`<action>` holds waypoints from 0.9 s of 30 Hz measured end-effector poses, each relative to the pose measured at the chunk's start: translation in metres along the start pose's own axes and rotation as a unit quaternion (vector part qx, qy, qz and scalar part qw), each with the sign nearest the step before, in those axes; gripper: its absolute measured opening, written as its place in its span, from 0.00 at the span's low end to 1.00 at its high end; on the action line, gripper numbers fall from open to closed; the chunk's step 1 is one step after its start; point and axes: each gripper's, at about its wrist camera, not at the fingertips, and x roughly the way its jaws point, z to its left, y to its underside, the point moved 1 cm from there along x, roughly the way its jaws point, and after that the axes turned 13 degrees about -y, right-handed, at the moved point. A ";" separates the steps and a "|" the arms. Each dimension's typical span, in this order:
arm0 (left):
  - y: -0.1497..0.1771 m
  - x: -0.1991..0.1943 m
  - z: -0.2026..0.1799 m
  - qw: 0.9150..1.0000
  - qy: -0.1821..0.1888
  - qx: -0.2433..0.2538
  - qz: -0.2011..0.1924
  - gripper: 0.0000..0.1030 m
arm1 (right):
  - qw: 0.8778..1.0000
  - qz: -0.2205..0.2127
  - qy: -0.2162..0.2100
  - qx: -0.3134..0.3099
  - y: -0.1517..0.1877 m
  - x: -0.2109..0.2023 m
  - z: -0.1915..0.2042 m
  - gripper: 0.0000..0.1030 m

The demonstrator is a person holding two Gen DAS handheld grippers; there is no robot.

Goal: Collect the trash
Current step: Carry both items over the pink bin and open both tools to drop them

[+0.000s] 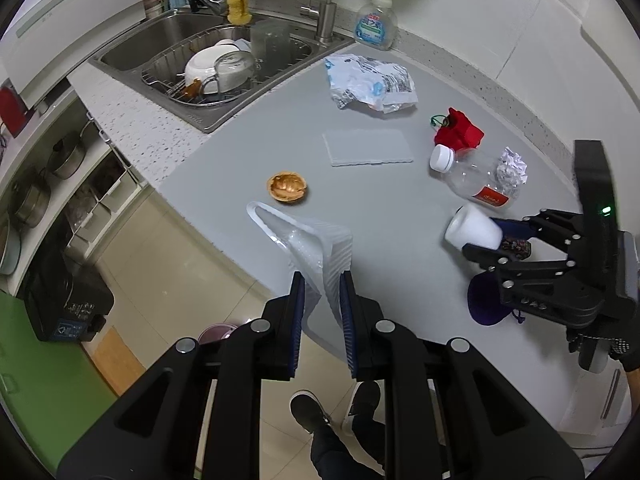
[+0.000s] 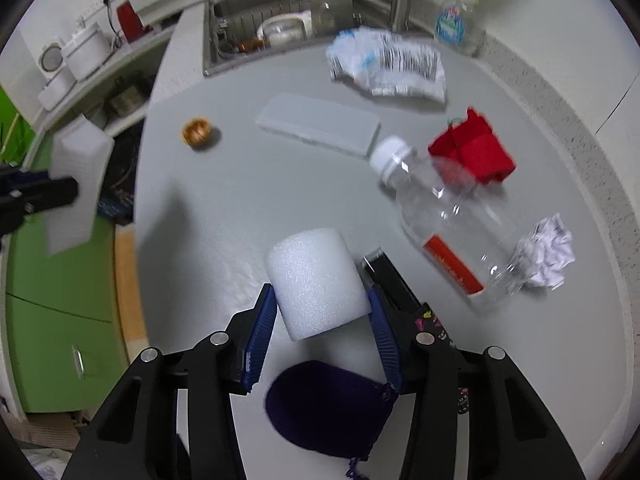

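My left gripper (image 1: 322,292) is shut on a clear plastic tray (image 1: 308,244), held at the counter's front edge over the floor; it also shows in the right wrist view (image 2: 78,184). My right gripper (image 2: 322,320) is shut on a white foam cylinder (image 2: 316,280), held just above the grey counter (image 2: 240,200); it shows in the left wrist view (image 1: 474,228) too. On the counter lie a clear plastic bottle (image 2: 448,220), a crumpled paper ball (image 2: 548,252), a crumpled plastic wrapper (image 2: 388,64), a walnut shell (image 1: 287,186) and a flat translucent lid (image 1: 368,147).
A red cloth item (image 2: 472,148) lies beside the bottle. A purple pouch (image 2: 328,408) and a dark box (image 2: 400,288) lie under my right gripper. A sink (image 1: 168,40) with dishes is at the back left, a soap bottle (image 1: 376,20) behind. A black bin (image 1: 68,300) stands on the floor.
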 end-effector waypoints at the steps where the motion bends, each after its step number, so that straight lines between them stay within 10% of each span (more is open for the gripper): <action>1: 0.002 -0.001 0.003 1.000 0.000 -0.003 0.000 0.17 | 1.000 -0.006 -0.004 -0.004 -0.001 -0.005 0.006 0.45; 14: 0.077 0.008 0.101 0.995 -0.047 -0.089 0.020 0.17 | 0.992 -0.001 -0.083 -0.100 -0.034 0.026 0.129 0.45; 27: 0.183 0.129 0.199 0.978 -0.077 -0.173 0.088 0.17 | 0.970 0.101 -0.147 -0.164 -0.021 0.200 0.230 0.45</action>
